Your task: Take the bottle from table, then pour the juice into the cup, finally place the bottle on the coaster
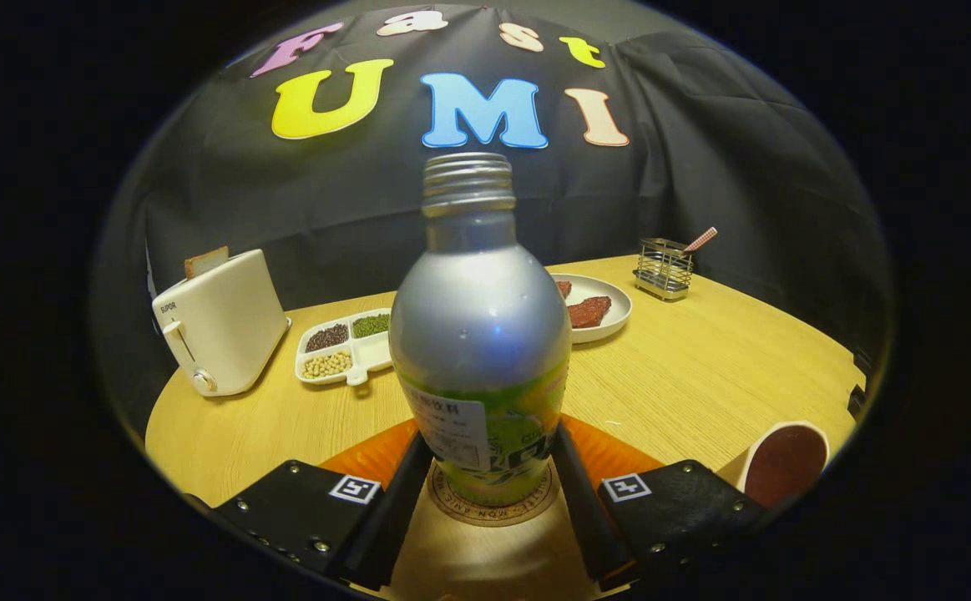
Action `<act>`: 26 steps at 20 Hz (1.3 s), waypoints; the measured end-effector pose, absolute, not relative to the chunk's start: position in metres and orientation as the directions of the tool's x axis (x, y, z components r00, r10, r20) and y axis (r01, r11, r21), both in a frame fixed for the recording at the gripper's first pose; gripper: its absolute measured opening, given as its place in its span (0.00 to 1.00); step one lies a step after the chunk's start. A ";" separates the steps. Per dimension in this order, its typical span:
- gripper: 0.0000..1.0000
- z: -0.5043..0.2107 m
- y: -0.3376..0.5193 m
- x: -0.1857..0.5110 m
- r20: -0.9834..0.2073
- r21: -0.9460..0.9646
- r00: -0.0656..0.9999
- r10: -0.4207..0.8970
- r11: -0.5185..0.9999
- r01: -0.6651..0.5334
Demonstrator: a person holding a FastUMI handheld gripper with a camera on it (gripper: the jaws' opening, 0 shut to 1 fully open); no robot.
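Observation:
A silver bottle with a green label and an open threaded neck stands upright between my fingers. Its base rests on a round brown coaster, which lies on an orange mat. My gripper is shut on the bottle, one finger pressing each side of its lower body. A cream cup stands just right of the right finger, its inside dark red-brown.
On the round wooden table beyond the bottle stand a white toaster with a slice of bread, a divided tray of beans, a white plate with meat and a wire holder.

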State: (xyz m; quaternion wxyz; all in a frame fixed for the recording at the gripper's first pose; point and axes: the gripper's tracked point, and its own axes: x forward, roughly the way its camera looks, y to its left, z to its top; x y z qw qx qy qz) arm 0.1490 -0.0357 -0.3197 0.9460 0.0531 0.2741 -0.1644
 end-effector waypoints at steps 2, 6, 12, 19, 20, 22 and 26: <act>0.88 -0.315 -0.031 0.146 -0.531 0.011 0.802 -0.273 0.944 0.329; 0.99 -0.298 -0.023 0.136 -0.517 0.051 0.824 -0.232 0.952 0.300; 0.99 -0.229 -0.014 0.110 -0.439 0.060 0.881 -0.174 0.973 0.222; 0.99 -0.158 0.001 0.087 -0.347 0.087 0.932 -0.105 0.986 0.144; 0.99 -0.150 0.002 0.082 -0.338 0.090 0.936 -0.098 0.987 0.136; 0.99 -0.134 0.006 0.070 -0.319 0.108 0.945 -0.069 0.988 0.108; 0.99 -0.100 0.006 0.046 -0.259 0.119 0.965 -0.038 0.990 0.071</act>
